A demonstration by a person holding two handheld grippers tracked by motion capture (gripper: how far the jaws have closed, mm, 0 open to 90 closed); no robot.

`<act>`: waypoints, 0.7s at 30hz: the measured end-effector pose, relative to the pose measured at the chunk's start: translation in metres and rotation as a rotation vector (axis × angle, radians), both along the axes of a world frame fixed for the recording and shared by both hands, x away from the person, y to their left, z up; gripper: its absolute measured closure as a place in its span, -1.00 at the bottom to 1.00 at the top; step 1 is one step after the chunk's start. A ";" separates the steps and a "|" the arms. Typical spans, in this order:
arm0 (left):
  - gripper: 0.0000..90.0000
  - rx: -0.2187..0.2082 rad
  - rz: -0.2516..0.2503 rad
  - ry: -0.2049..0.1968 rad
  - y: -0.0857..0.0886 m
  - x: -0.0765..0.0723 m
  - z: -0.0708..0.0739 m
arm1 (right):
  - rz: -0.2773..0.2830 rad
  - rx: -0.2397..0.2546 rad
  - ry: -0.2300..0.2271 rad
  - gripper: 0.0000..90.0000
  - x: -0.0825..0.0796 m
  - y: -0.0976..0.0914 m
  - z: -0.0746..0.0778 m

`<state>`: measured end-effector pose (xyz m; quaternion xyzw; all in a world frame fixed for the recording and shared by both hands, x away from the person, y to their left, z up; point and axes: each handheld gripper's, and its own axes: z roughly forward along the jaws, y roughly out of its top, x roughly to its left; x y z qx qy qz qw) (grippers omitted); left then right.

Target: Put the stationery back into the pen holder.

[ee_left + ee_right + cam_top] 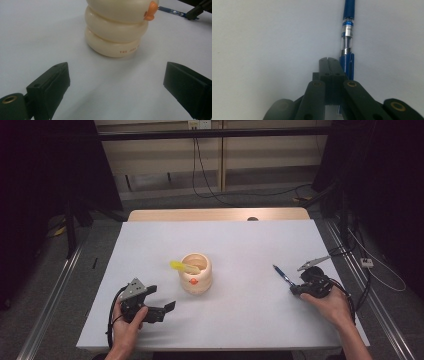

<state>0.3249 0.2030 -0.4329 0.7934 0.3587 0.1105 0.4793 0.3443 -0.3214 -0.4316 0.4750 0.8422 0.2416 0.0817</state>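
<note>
A cream ringed pot (196, 276) with a small orange knob (192, 281) stands mid-table, and a yellow item (179, 266) leans out of its mouth. My left gripper (161, 298) rests low at the front left, open and facing the pot (115, 32), with nothing between its wide jaws (116, 67). A blue pen (282, 275) lies on the table at the right. My right gripper (292, 291) is at the pen's near end, its jaws shut flat against each other (328, 60). The pen (348, 37) runs along their right side, not between them.
The white table top (250, 240) has bare surface around the pot and toward the back. A wooden edge (215, 214) runs behind it. Cables (370, 270) trail off the right side, and a metal rail (60, 290) runs along the left.
</note>
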 end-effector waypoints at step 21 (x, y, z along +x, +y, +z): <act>-0.85 0.005 -0.007 0.002 -0.002 0.000 -0.001 | -0.034 -0.043 -0.017 1.00 0.005 -0.011 0.001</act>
